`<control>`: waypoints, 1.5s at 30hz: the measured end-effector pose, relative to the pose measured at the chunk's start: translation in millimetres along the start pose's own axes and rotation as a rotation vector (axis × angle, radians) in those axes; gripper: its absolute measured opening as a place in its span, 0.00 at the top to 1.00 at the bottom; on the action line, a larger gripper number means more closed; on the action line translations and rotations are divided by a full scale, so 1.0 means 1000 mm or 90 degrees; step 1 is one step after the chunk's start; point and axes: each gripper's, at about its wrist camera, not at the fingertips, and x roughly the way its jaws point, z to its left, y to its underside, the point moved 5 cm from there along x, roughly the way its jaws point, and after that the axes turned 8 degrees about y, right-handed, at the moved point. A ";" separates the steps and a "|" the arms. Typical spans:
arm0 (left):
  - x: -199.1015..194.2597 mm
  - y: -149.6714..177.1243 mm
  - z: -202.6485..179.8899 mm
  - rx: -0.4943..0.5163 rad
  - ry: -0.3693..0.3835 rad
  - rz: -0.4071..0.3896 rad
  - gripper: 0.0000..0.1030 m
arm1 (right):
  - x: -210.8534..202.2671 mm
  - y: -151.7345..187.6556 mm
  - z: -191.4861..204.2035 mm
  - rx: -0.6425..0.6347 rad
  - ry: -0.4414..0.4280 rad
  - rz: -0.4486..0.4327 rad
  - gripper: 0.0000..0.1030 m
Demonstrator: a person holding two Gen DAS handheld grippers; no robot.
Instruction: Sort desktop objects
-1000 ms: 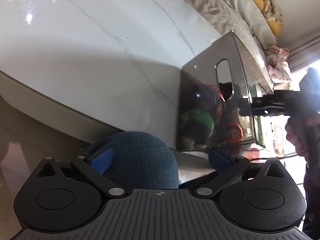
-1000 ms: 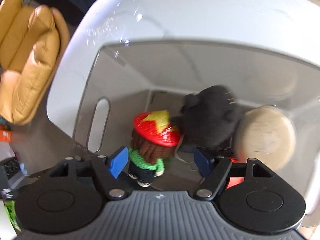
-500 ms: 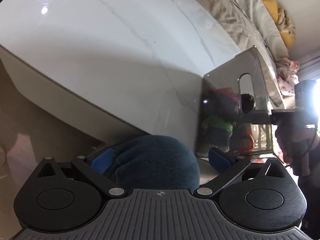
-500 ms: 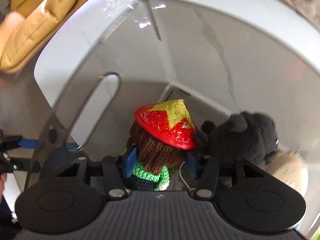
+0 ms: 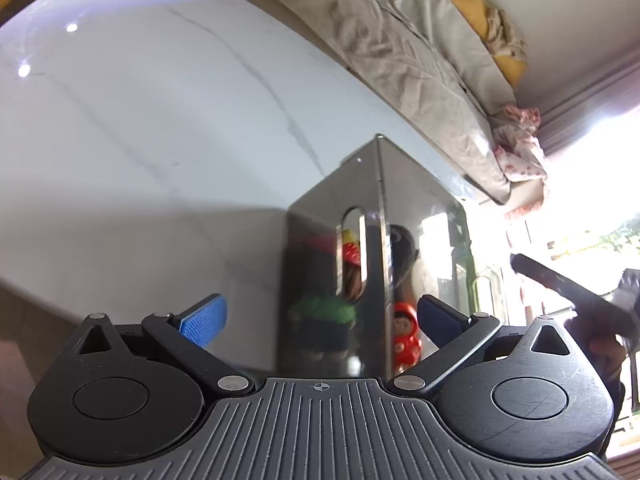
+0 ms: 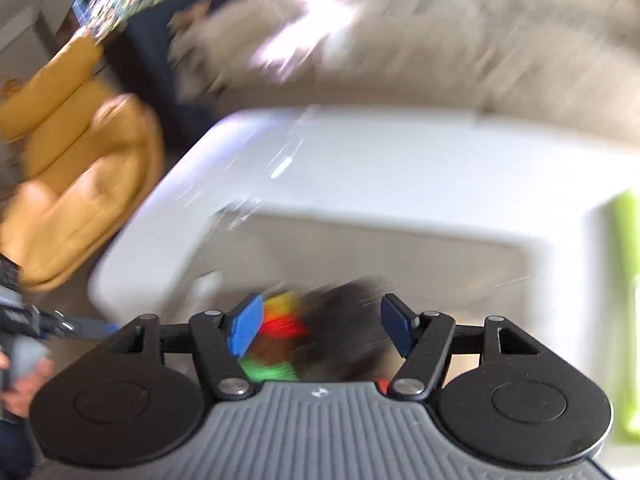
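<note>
A clear plastic bin (image 5: 420,200) stands on the white marble table (image 5: 140,120). Through its wall I see a knitted doll (image 5: 326,310) with a red and yellow hat and green jumper, a small red figure (image 5: 406,334) and a dark plush toy. My left gripper (image 5: 320,312) is open and empty, just in front of the bin's corner. In the blurred right wrist view my right gripper (image 6: 320,322) hovers over the bin (image 6: 380,248). Its jaws are opening, and the doll (image 6: 280,320) and dark plush (image 6: 344,320) lie below them, not pressed by the pads.
A sofa under a beige cover (image 5: 400,40) runs behind the table. A yellow leather armchair (image 6: 72,168) stands off the table's left end. A green flat thing (image 6: 626,280) lies at the right. A hand holds the other gripper (image 6: 24,320) at the left edge.
The right gripper closed around the doll in the bin, then opened and pulled back upward; the doll stayed inside. The left gripper swung toward the bin; the dark blue rounded thing between its fingers is gone.
</note>
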 end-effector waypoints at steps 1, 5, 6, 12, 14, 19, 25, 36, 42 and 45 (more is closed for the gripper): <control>0.010 -0.004 -0.005 -0.003 0.002 0.007 0.00 | -0.009 0.005 -0.014 0.006 0.030 -0.021 0.34; 0.052 -0.019 -0.028 0.005 0.012 0.037 0.00 | -0.015 0.035 -0.075 0.075 0.063 -0.010 0.37; 0.061 -0.022 -0.032 0.010 0.000 0.042 0.00 | -0.011 0.042 -0.084 0.089 0.061 -0.001 0.38; 0.084 -0.032 -0.047 0.061 -0.078 0.050 0.36 | 0.022 0.086 -0.113 0.161 0.000 0.039 0.70; 0.082 -0.040 -0.052 0.078 -0.089 0.047 0.53 | 0.030 0.087 -0.112 0.166 -0.003 0.039 0.76; 0.084 -0.048 -0.054 0.086 -0.101 0.047 0.53 | 0.025 0.087 -0.100 0.145 0.016 0.036 0.77; 0.074 -0.045 -0.056 0.111 -0.136 0.061 0.14 | 0.024 0.092 -0.097 0.144 0.004 0.020 0.74; 0.077 -0.012 -0.170 0.216 -0.054 0.192 0.06 | -0.008 0.094 -0.124 0.239 0.011 -0.082 0.33; 0.198 0.029 -0.164 0.253 -0.226 0.459 0.06 | -0.016 0.106 -0.130 0.278 -0.005 -0.101 0.33; 0.228 0.041 -0.147 0.236 -0.274 0.509 0.06 | -0.025 0.120 -0.137 0.293 -0.010 -0.109 0.30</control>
